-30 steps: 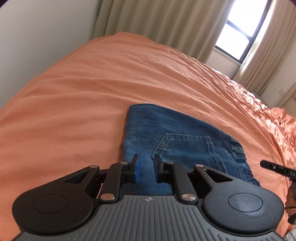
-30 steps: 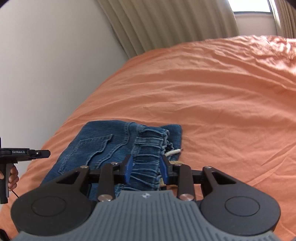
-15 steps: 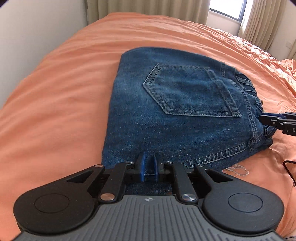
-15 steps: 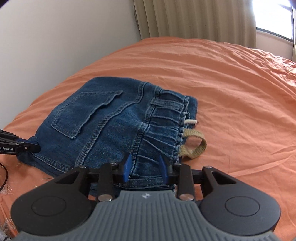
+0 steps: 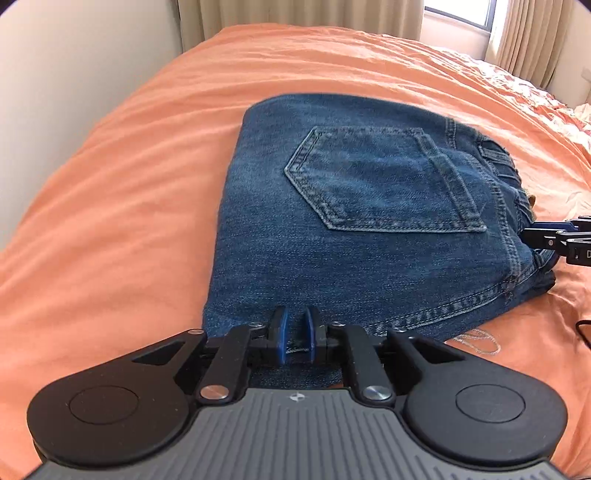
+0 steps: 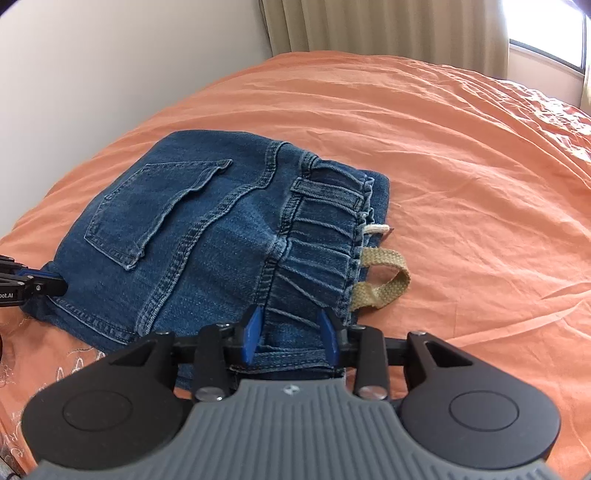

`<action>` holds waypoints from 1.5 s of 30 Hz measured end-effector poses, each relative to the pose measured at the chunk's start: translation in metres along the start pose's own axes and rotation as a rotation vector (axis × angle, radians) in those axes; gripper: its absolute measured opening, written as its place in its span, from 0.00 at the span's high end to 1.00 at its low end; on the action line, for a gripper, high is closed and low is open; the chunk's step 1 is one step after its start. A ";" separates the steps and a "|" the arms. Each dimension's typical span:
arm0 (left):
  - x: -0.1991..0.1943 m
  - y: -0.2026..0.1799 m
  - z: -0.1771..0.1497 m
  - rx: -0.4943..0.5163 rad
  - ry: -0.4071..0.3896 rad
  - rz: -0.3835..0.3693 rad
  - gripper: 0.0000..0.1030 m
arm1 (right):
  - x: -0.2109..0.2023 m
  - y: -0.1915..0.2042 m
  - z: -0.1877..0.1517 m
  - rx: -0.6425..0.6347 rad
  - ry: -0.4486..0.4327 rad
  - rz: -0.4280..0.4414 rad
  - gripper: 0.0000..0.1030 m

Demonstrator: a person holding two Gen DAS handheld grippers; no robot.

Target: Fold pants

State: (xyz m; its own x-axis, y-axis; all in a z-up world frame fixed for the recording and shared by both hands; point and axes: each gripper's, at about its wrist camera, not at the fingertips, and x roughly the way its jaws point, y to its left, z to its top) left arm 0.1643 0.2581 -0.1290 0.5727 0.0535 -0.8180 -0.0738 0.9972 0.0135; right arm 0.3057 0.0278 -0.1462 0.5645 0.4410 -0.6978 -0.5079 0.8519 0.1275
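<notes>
The blue denim pants [image 5: 354,221] lie folded into a compact stack on the orange bed cover, back pocket up. My left gripper [image 5: 294,334] is nearly shut, pinching the near edge of the stack. In the right wrist view the pants [image 6: 207,236] show their elastic waistband and a tan drawstring loop [image 6: 384,284]. My right gripper [image 6: 291,334] has its jaws apart around the waistband corner, with denim between the blue pads. Each gripper shows in the other's view, the right one [image 5: 554,240] and the left one [image 6: 33,284], both at the stack's near edge.
The orange bed cover [image 5: 110,206] spreads widely around the pants. A white wall [image 6: 110,55] runs along the left side. Beige curtains [image 5: 303,14] and a window [image 6: 546,29] stand at the far end. A dark cable [image 5: 583,328] lies at the right edge.
Both grippers have come down from above the bed to the near edge of the folded pants. The left gripper's jaws closed onto the denim edge. The pants now look larger and closer.
</notes>
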 end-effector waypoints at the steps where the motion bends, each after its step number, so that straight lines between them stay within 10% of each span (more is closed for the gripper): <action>1: -0.006 -0.003 0.002 0.004 -0.005 0.006 0.84 | -0.004 0.001 0.003 0.004 -0.004 -0.011 0.56; 17: -0.194 -0.059 0.051 0.127 -0.304 0.158 0.65 | -0.207 0.041 0.045 -0.038 -0.370 0.027 0.23; 21: -0.252 -0.087 0.041 0.136 -0.430 0.200 0.10 | -0.267 0.057 0.030 -0.049 -0.462 -0.001 0.22; 28: -0.323 -0.123 -0.002 0.038 -0.527 0.205 0.00 | -0.344 0.070 -0.034 -0.012 -0.538 -0.051 0.21; 45: -0.233 -0.160 -0.062 -0.142 -0.416 0.201 0.00 | -0.302 0.062 -0.124 0.101 -0.430 -0.098 0.21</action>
State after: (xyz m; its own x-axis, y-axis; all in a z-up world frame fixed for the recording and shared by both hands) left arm -0.0082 0.0827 0.0236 0.8112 0.2900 -0.5078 -0.3109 0.9494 0.0454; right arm 0.0234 -0.0870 -0.0150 0.8365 0.4159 -0.3567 -0.3844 0.9094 0.1589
